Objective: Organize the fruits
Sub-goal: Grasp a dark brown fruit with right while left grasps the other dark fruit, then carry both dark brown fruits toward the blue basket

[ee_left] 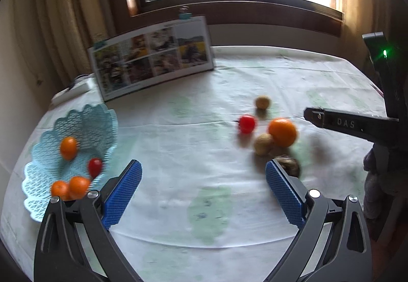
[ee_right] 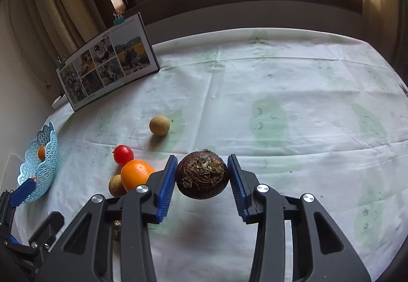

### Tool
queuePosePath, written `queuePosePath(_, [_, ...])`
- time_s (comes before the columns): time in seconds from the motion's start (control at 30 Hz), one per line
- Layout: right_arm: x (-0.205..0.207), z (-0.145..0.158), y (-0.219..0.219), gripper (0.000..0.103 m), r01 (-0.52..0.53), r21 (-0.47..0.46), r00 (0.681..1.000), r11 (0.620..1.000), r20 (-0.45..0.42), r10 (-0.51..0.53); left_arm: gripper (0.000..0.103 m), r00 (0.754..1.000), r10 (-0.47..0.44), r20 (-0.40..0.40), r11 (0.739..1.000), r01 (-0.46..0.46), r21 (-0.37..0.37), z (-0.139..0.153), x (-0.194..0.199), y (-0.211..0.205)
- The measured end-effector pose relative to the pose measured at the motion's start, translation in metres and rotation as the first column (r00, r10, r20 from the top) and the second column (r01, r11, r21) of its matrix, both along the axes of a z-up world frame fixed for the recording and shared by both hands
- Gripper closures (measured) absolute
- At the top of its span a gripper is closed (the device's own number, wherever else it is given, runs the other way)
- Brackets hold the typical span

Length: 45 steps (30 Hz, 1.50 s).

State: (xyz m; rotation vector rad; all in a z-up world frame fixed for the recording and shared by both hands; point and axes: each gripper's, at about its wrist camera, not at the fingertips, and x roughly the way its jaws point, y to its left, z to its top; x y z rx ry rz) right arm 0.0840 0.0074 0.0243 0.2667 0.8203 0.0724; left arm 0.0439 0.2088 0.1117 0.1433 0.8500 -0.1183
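My right gripper (ee_right: 202,157) is shut on a dark brown rough fruit (ee_right: 202,176), held just above the tablecloth. To its left lie an orange (ee_right: 136,173), a red tomato (ee_right: 123,154) and two tan round fruits (ee_right: 159,124) (ee_right: 116,185). My left gripper (ee_left: 204,164) hangs open over the cloth with nothing between its blue pads. The pale blue lattice basket (ee_left: 84,124) at the left holds several small oranges (ee_left: 68,148) and a red tomato (ee_left: 94,166). Another dark fruit (ee_left: 288,164) lies by the left gripper's right pad. A finger (ee_left: 344,122) of the right gripper shows at the right.
A photo collage board (ee_left: 153,60) stands at the back left of the table, with a white power strip (ee_left: 74,91) beside it. Curtains and a window sill lie behind. The green-patterned tablecloth (ee_right: 280,93) stretches open to the right.
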Motion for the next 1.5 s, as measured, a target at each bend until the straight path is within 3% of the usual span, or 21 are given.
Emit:
queuePosePath(0.27, [-0.006,0.0,-0.016,0.062,0.038,0.003,0.999,0.999,0.011,-0.039,0.005,0.989,-0.126,-0.08,0.991,0.123,-0.048,-0.021,0.01,-0.042])
queuePosePath(0.43, [-0.007,0.002,-0.014,0.062,0.032,0.002,0.999,0.999,0.021,-0.032,0.02,0.976,-0.165,-0.143,0.984,0.152,-0.097,-0.032,0.018,-0.054])
queuePosePath(0.6, [-0.008,0.003,-0.013,0.062,0.03,-0.003,0.999,1.0,0.027,-0.029,0.043,0.964,-0.173,-0.204,0.979,0.146,-0.141,-0.047,0.026,-0.055])
queuePosePath(0.63, [-0.008,0.003,-0.013,0.062,0.029,-0.004,0.999,1.0,0.028,-0.029,0.043,0.961,-0.176,-0.212,0.977,0.144,-0.155,-0.049,0.027,-0.055])
queuePosePath(0.77, [-0.008,0.003,-0.011,0.062,0.028,-0.01,0.999,1.0,0.031,-0.028,0.061,0.959,-0.194,-0.205,0.973,0.161,-0.164,-0.047,0.024,-0.055])
queuePosePath(0.93, [-0.009,0.004,-0.01,0.062,0.025,-0.015,0.999,1.0,0.035,-0.025,0.061,0.967,-0.168,-0.19,0.979,0.142,-0.146,-0.044,0.021,-0.052])
queuePosePath(1.2, [-0.01,0.002,-0.005,0.062,0.017,-0.03,0.999,0.999,0.037,-0.016,0.061,0.991,-0.086,-0.1,0.996,0.082,-0.047,-0.025,0.013,-0.037])
queuePosePath(1.5, [-0.015,0.009,0.008,0.062,0.001,-0.055,0.998,0.998,0.063,0.002,0.061,1.0,0.013,-0.02,1.0,-0.013,-0.002,-0.007,0.01,-0.004])
